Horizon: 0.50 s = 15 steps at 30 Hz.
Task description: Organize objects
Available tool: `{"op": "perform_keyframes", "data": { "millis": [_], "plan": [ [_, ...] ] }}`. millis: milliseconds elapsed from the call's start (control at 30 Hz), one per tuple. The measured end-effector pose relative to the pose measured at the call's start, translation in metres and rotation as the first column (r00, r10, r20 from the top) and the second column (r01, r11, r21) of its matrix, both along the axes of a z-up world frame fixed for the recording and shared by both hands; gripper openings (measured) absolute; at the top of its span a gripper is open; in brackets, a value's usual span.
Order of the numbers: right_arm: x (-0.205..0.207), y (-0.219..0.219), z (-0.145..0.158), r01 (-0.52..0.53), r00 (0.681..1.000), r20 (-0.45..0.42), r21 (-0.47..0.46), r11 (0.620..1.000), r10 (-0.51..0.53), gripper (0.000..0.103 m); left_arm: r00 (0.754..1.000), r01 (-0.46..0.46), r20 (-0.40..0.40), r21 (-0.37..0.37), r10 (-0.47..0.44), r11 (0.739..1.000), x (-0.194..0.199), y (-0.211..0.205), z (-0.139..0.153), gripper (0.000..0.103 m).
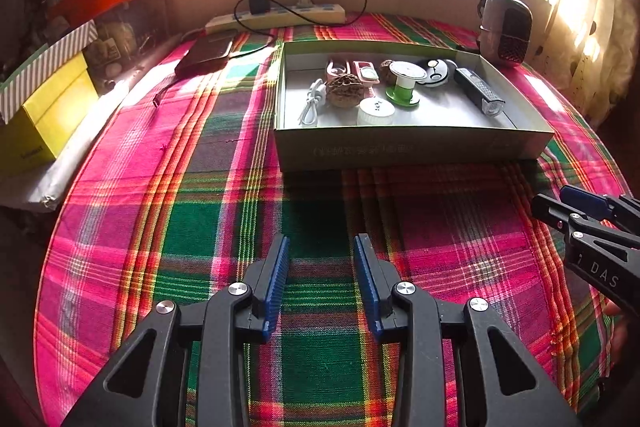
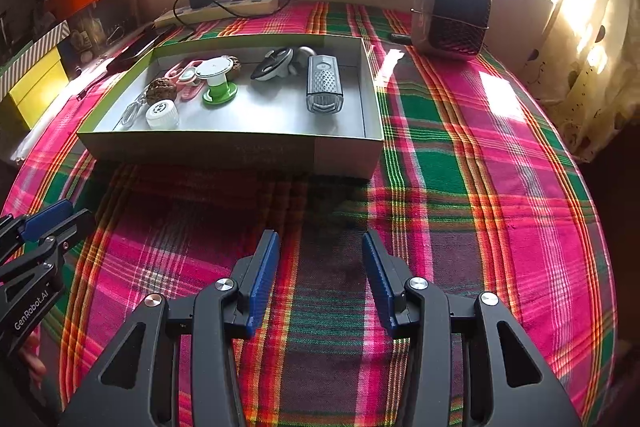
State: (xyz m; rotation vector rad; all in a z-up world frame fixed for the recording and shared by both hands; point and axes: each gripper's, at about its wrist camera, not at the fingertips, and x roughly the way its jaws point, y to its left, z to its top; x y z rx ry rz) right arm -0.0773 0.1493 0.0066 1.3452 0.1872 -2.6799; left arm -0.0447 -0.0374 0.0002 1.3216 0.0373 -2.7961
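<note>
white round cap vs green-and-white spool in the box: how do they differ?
Colour: the white round cap is all white with small dark marks on top; the green-and-white spool has a green base and a white top disc.
Shape: the cap is a squat ribbed cylinder; the spool narrows at the waist between wide flanges.
Place: the cap sits nearer the box's front wall; the spool stands further back.
Both stand upright.

box print (image 1: pixel 362 149): too faint to read | right tongs (image 1: pixel 560 205): cut off by right edge, left view | left tongs (image 2: pixel 60 215): cut off by left edge, right view | pink items (image 1: pixel 362 73): partly hidden behind walnut (image 1: pixel 345 91)
</note>
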Motion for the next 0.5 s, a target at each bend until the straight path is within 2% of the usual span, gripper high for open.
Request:
{"op": "perform_keyframes", "data": {
  "millis": [67,133,500],
  "plan": [
    [0.000,0.003,-0.001,0.006,1.000,0.008,-0.010,1.000,-0.005,0.047,1.000,-0.002,-0.005,-0.011,0.001,1.000,0.001,0.001,0.000,0.032],
    [-0.001,0.006,-0.002,0.016,1.000,0.013,-0.008,1.000,-0.016,0.055,1.000,-0.002,-0.005,-0.012,0.001,1.000,0.001,0.001,0.000,0.032],
    [0.002,0.013,-0.003,0.013,1.000,0.006,-0.044,0.999,-0.012,0.057,1.000,-0.012,-0.006,-0.001,0.012,1.000,0.000,0.000,0.000,0.032]
  ]
}}
